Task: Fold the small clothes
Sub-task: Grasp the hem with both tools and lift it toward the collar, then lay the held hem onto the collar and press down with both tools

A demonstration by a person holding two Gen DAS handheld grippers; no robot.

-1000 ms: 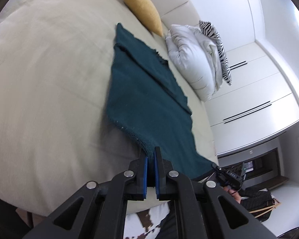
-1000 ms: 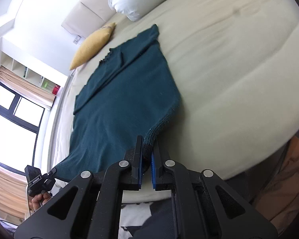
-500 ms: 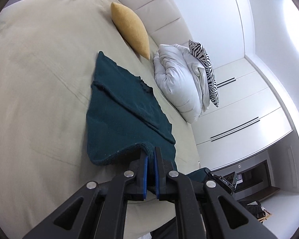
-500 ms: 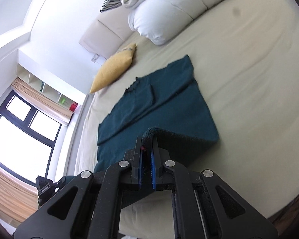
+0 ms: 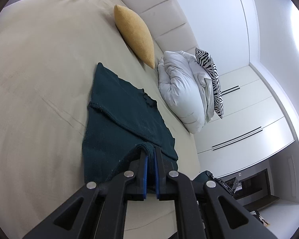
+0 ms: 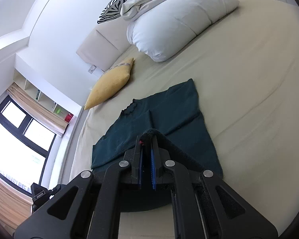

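Note:
A dark teal knit sweater lies on the cream bed, its neck end toward the headboard. My left gripper is shut on one corner of the sweater's hem, lifted and carried over the body. In the right wrist view the same teal sweater spreads ahead, and my right gripper is shut on the other hem corner, held above the cloth. The lifted hem arches over the lower half of the sweater and hides it. The other gripper shows low at the right in the left wrist view.
A mustard cushion leans at the headboard beyond the sweater. A rolled white duvet with a zebra-print pillow lies beside it. White wardrobes stand past the bed. A window is at the left of the right wrist view.
Both grippers have carried the hem up and forward toward the headboard, so the sweater's lower half now folds over its upper part. The bed's front edge has dropped out of sight.

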